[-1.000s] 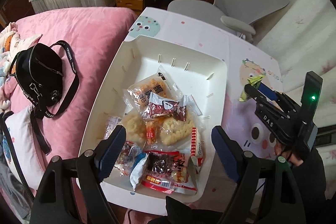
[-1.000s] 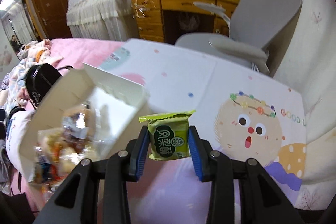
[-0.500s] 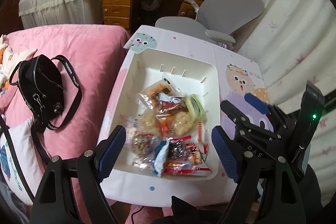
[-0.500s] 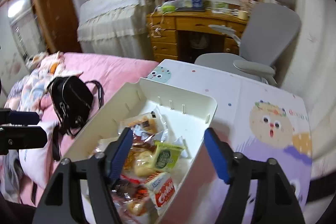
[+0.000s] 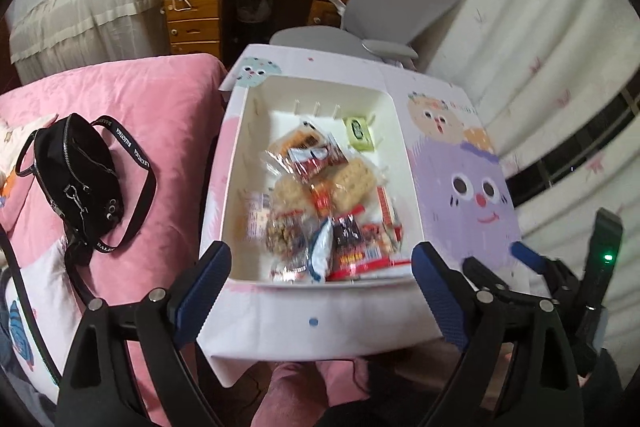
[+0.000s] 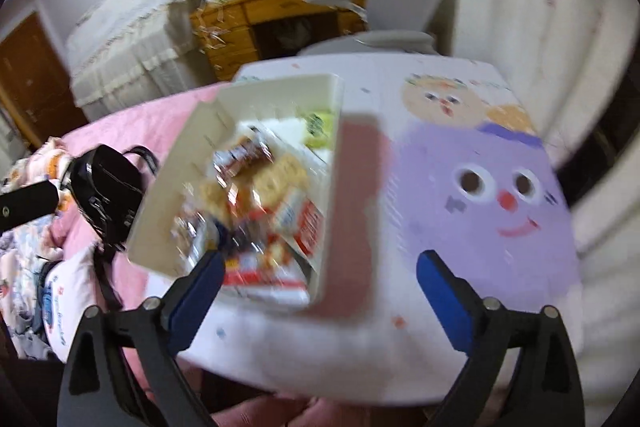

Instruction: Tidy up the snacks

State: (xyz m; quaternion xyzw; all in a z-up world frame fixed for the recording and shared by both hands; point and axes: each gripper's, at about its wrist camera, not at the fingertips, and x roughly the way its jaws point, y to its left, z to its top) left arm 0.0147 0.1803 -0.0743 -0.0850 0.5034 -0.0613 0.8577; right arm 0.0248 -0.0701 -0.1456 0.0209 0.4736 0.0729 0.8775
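We hold the left gripper (image 5: 320,283) and right gripper (image 6: 318,281) with jaws just opened wide and empty, the green snack packet (image 5: 359,133) lying at the white bin's (image 5: 402,147) one o'clock corner.

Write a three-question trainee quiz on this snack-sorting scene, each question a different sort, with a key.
1. True or false: the green snack packet lies inside the white bin.
2. Multiple choice: what lies on the pink bed left of the bin? A) a black bag B) a laptop C) a shoe
3. Fill in: between the fingers of the right gripper there is ____.

Key
1. True; it lies at the far end, by the end wall.
2. A; the black bag with its strap.
3. Nothing; its jaws have just been opening, and the left gripper is open too.
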